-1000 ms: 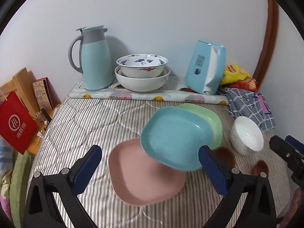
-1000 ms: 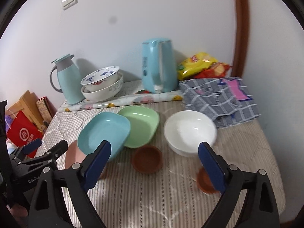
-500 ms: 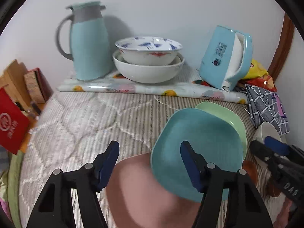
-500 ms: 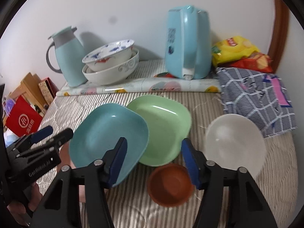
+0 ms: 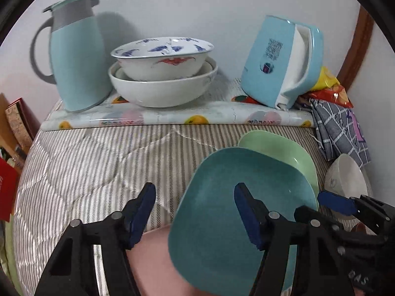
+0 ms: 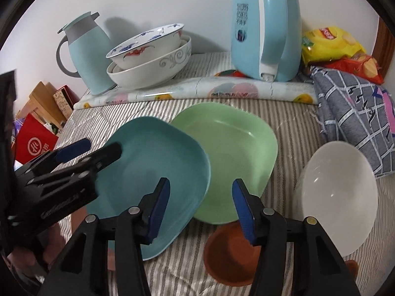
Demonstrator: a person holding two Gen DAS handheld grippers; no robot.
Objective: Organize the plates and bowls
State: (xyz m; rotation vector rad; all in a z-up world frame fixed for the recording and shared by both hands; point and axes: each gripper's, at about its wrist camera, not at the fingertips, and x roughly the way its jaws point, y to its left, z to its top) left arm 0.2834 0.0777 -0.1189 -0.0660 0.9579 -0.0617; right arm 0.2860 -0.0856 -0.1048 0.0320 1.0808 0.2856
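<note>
Nearest to me, my left gripper (image 5: pixel 195 212) has its two blue pads apart, straddling the left rim of the teal plate (image 5: pixel 237 209) without touching it that I can see. My right gripper (image 6: pixel 201 204) is also apart, with nothing between its pads, hovering over the seam where the teal plate overlaps the green plate (image 6: pixel 234 153).

I count three square plates on the striped surface (image 5: pixel 98 167): a pink plate (image 5: pixel 153 261) nearest, with the teal one lying over its right edge, and the green one behind, its near corner under the teal. Two brown saucers: one brown saucer (image 6: pixel 229 254) sits just under my right gripper, and a second brown saucer (image 6: pixel 351 270) peeks out at the right, mostly hidden. One white bowl (image 6: pixel 338 192) rests to the right of the green plate.

Farther back, on a rolled fruit-print mat (image 5: pixel 172 117), stand two nested bowls, a patterned bowl (image 5: pixel 163 54) inside a large white bowl (image 5: pixel 160 91). One blue thermos jug (image 5: pixel 76 56) stands to their left, one blue tissue box (image 5: pixel 279 64) to their right. Two snack bags (image 6: pixel 330 42) and one checked cloth (image 6: pixel 353 113) lie at the far right.
</note>
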